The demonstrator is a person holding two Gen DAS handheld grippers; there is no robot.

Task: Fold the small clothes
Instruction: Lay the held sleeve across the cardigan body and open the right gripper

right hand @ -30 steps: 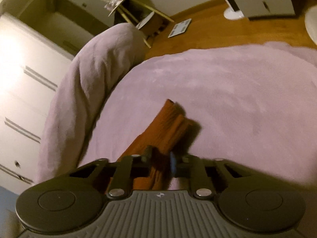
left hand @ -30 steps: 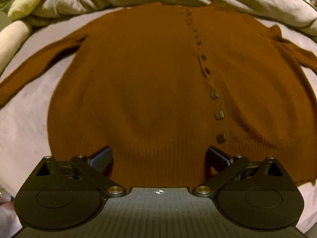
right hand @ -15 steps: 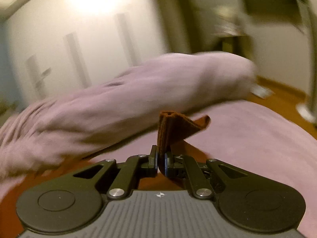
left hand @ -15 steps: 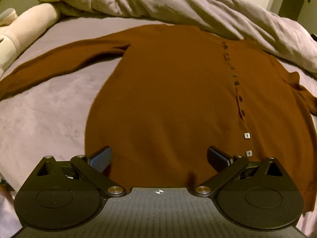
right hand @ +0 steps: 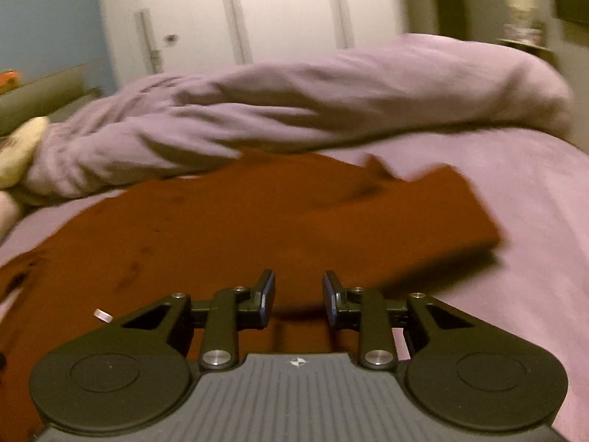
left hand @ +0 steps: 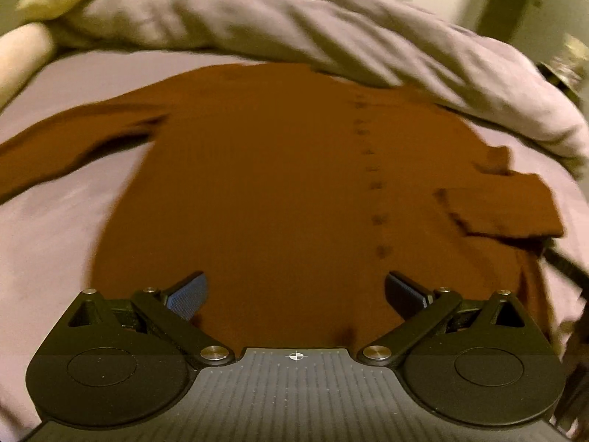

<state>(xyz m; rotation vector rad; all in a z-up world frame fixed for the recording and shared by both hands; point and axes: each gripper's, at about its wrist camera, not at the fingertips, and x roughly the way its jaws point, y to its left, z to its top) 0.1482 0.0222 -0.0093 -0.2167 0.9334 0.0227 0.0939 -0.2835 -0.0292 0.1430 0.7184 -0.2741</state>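
Observation:
A rust-brown buttoned cardigan (left hand: 257, 191) lies flat on the purple bed sheet (left hand: 55, 228). Its left sleeve (left hand: 66, 147) stretches out to the left. Its right sleeve (left hand: 515, 206) lies folded in over the body. My left gripper (left hand: 294, 291) is wide open and empty just above the cardigan's lower hem. In the right wrist view the cardigan (right hand: 221, 235) fills the middle and the folded sleeve (right hand: 423, 213) lies ahead. My right gripper (right hand: 299, 294) is open and empty just above the fabric.
A rumpled purple duvet (left hand: 331, 37) lies bunched along the far edge of the cardigan, also in the right wrist view (right hand: 313, 99). A cream pillow (left hand: 22, 55) sits far left. White wardrobe doors (right hand: 239, 18) stand behind the bed.
My right gripper carried the right sleeve across onto the cardigan's body, then opened and let it go. My left gripper stayed open and shifted a little over the hem.

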